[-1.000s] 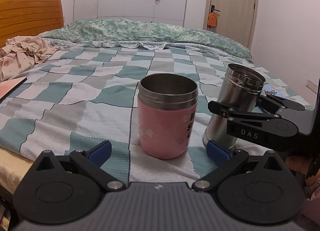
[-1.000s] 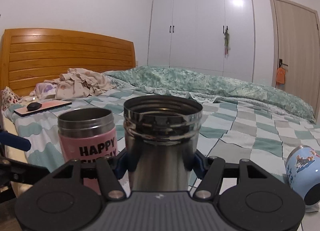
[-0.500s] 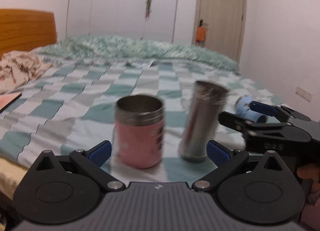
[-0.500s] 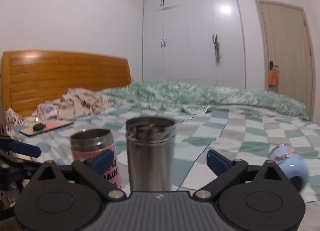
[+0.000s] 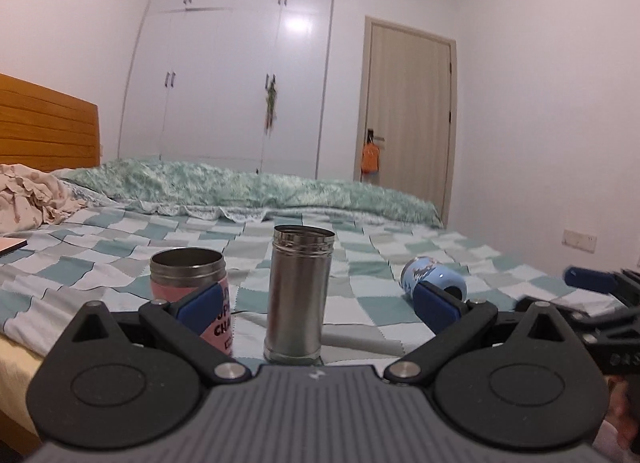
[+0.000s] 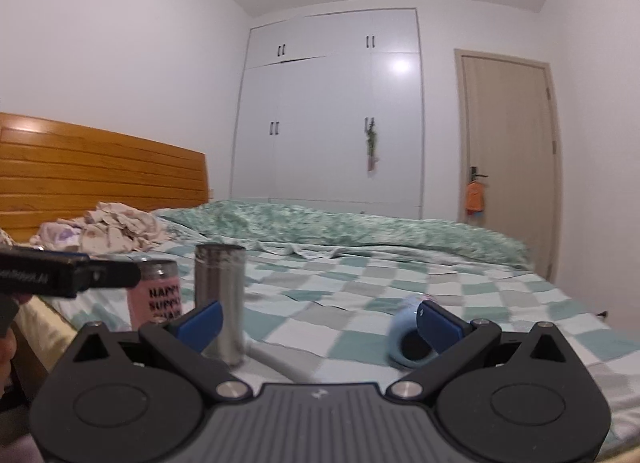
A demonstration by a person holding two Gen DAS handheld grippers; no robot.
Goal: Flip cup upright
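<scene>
A tall steel cup [image 5: 298,291] stands upright on the checked bedspread [image 5: 360,303], open end up. A pink cup [image 5: 188,287] with black lettering stands upright to its left. A blue cup [image 5: 434,277] lies on its side to the right, its mouth facing me. My left gripper [image 5: 318,305] is open and empty, pulled back from the cups. My right gripper [image 6: 318,321] is open and empty; the steel cup [image 6: 220,303] stands behind its left finger and the blue cup [image 6: 404,339] lies by its right finger. The pink cup [image 6: 158,295] is at the left.
A rumpled green duvet [image 5: 248,191] lies across the far side of the bed. A heap of pale clothes [image 6: 112,231] sits by the wooden headboard [image 6: 100,179]. White wardrobes [image 6: 332,119] and a door [image 6: 508,159] stand behind. The bed's near edge [image 5: 24,359] is at lower left.
My right gripper let go of the steel cup, opened and drew back. Both grippers pulled away from the cups and tilted up. The steel cup now stands free.
</scene>
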